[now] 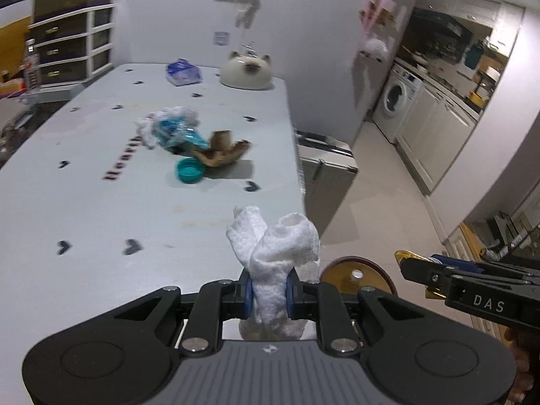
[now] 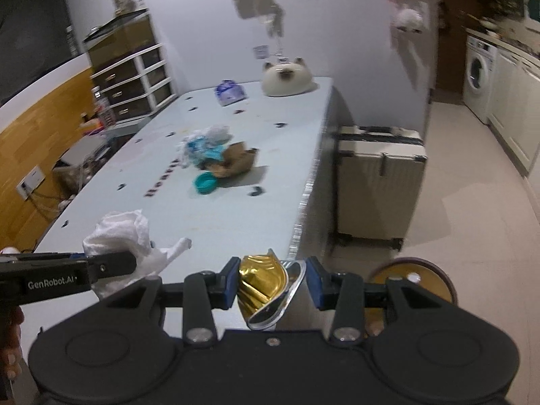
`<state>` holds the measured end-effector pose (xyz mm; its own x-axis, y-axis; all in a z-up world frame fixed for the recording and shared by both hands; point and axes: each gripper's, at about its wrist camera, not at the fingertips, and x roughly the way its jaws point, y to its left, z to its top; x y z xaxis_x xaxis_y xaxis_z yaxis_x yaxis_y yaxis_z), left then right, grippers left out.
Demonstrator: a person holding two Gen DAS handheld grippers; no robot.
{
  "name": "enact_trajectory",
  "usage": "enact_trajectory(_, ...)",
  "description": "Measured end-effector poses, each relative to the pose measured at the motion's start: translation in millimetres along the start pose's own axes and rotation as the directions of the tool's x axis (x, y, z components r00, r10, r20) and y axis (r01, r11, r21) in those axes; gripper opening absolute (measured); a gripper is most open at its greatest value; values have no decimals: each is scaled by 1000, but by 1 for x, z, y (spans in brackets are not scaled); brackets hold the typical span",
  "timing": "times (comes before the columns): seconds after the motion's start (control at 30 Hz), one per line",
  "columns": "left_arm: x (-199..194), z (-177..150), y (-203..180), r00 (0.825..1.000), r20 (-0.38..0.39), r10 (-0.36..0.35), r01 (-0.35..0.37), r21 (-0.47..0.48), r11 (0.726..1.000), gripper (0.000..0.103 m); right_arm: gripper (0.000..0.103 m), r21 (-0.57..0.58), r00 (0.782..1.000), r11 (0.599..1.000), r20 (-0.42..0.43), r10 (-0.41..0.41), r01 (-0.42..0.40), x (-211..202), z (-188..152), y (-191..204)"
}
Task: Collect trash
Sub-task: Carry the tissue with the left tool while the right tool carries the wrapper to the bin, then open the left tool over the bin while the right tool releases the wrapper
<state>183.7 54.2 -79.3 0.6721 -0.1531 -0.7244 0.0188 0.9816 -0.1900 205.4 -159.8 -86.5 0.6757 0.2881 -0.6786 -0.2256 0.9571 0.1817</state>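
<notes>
My left gripper [image 1: 269, 295] is shut on a crumpled white paper towel [image 1: 278, 246], held up over the near right corner of the pale blue table [image 1: 101, 209]. From the right wrist view that towel [image 2: 125, 233] shows at the left. My right gripper [image 2: 271, 285] is shut on a crushed gold foil cup [image 2: 266, 287]; it [image 1: 410, 256] also shows at the right edge of the left wrist view. More trash lies mid-table: a white and blue wrapper heap [image 1: 175, 128], a brown paper piece [image 1: 222, 152] and a teal lid [image 1: 189, 170].
A cat-shaped white container [image 1: 245, 72] and a blue tissue pack [image 1: 182, 72] sit at the table's far end. A cream suitcase [image 2: 378, 182] stands on the floor right of the table. A round brown and gold thing [image 2: 418, 280] lies low by the corner. Drawers [image 1: 71, 44] stand far left.
</notes>
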Motion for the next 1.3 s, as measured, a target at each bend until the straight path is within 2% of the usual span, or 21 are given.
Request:
enact_trajectory(0.37, 72, 16, -99, 996, -90, -13, 15, 28, 1000, 19, 43, 87, 998, 994, -38, -56, 59, 18, 17, -138)
enact_trajectory(0.6, 146, 21, -165, 984, -177, -34, 36, 9, 999, 19, 43, 111, 991, 991, -115, -65, 78, 50, 27, -227)
enact_trajectory(0.83, 238, 10, -210, 950, -310, -36, 44, 17, 999, 19, 43, 169, 977, 982, -210, -42, 78, 92, 19, -292)
enact_trajectory(0.97, 298, -1, -215, 923, -383, -25, 29, 5, 1000, 20, 43, 222, 960, 973, -280, -4, 69, 126, 5, -313)
enact_trajectory(1.1, 351, -10, -215, 904, -427, -8, 11, 6, 1000, 21, 43, 240, 942, 969, -335, 27, 57, 160, -8, -323)
enact_trajectory(1.17, 374, -13, -216, 901, -435, 4, 2, 13, 1000, 24, 43, 249, 932, 967, -360, 35, 60, 175, -15, -327)
enact_trajectory(1.23, 394, -17, -213, 892, -452, 31, -22, 26, 999, 41, 43, 254, 924, 966, -380, 44, 58, 189, -20, -331)
enact_trajectory(1.3, 407, -20, -210, 882, -466, 63, -49, 42, 998, 50, 43, 257, 918, 965, -393, 54, 53, 202, -24, -334)
